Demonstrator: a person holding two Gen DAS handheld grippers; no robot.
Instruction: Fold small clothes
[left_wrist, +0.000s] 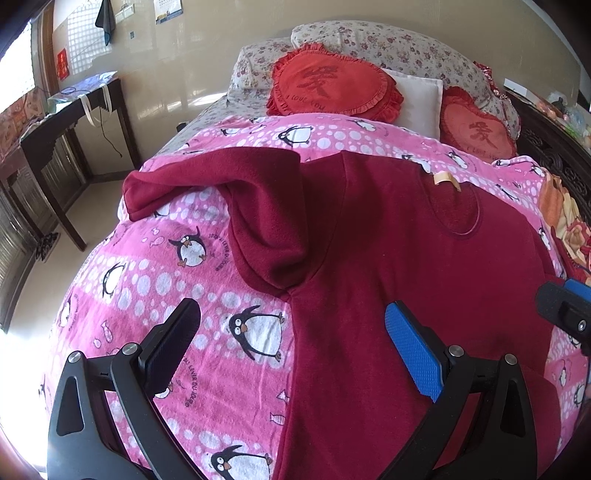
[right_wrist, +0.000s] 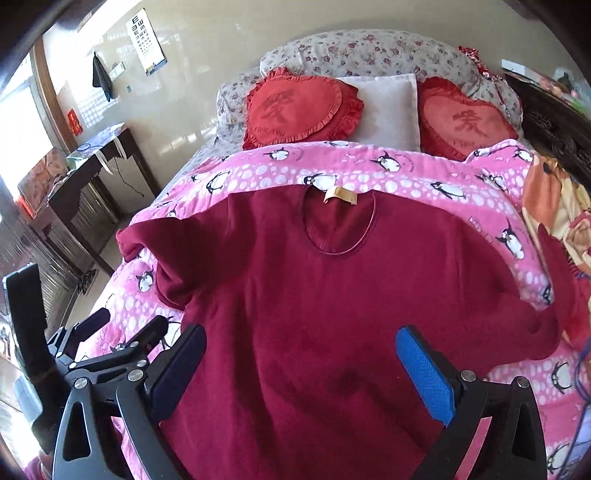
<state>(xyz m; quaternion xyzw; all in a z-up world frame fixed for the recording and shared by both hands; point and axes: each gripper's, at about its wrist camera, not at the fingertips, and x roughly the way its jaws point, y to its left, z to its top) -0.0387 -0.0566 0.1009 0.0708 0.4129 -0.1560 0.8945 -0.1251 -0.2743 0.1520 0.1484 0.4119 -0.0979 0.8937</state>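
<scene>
**Room to work on the near half of the bed**

Both grippers hang with jaws spread above the maroon top (right_wrist: 325, 295), which lies flat across the pink penguin blanket (left_wrist: 147, 266), nothing standing on it. The left gripper (left_wrist: 295, 347) has bare blanket beneath its outer finger, out to the bed's left edge. The left sleeve (left_wrist: 207, 181) is bunched in a raised fold there. Toward the head of the bed, two red heart cushions (right_wrist: 299, 107) and a white pillow (right_wrist: 388, 107) block the way. A dark side table (left_wrist: 70, 140) stands beyond the left edge, and an orange floral cover (right_wrist: 554, 206) heaps along the right edge.
</scene>
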